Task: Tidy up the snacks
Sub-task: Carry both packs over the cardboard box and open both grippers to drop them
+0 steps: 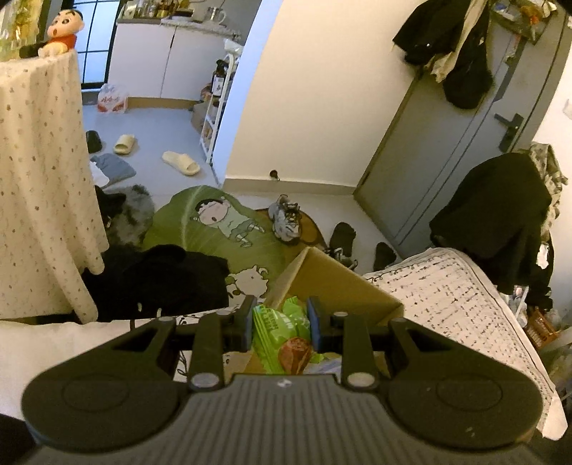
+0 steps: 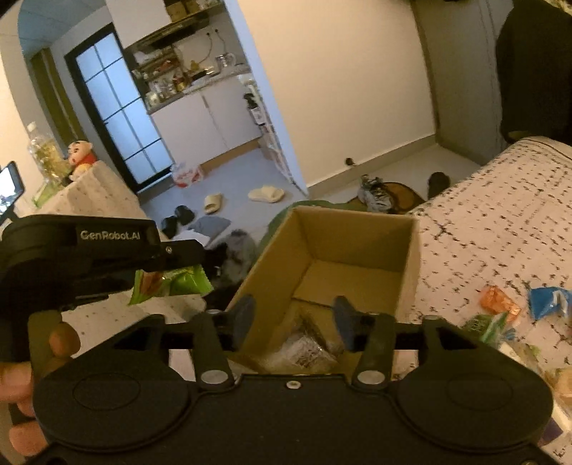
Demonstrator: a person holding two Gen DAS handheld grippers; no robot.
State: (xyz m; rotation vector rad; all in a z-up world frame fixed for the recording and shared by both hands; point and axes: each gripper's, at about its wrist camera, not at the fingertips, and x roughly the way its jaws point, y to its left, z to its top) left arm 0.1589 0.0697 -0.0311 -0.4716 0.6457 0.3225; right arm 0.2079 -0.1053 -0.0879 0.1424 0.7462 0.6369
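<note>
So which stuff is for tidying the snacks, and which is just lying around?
For the job:
- green plastic snack packet in the left claw
- open brown cardboard box
- orange and blue snack packets on the bed

Just lying about:
- cream rubber slippers
- grey sneakers
- cartoon boy doll

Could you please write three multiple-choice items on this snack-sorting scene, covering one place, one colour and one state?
1. Where does the cardboard box stand?
A. beside the patterned cloth
B. on the kitchen counter
C. against the grey door

2. What colour is the snack packet in the left gripper?
A. red
B. green
C. white

3. How is the right gripper?
A. shut on a packet
B. shut, empty
C. open, empty

Key: 1 A, the box's side meets the cloth; 2 B, a green wrapper sits between the pads; 3 C, its fingers stand apart over the box.
</note>
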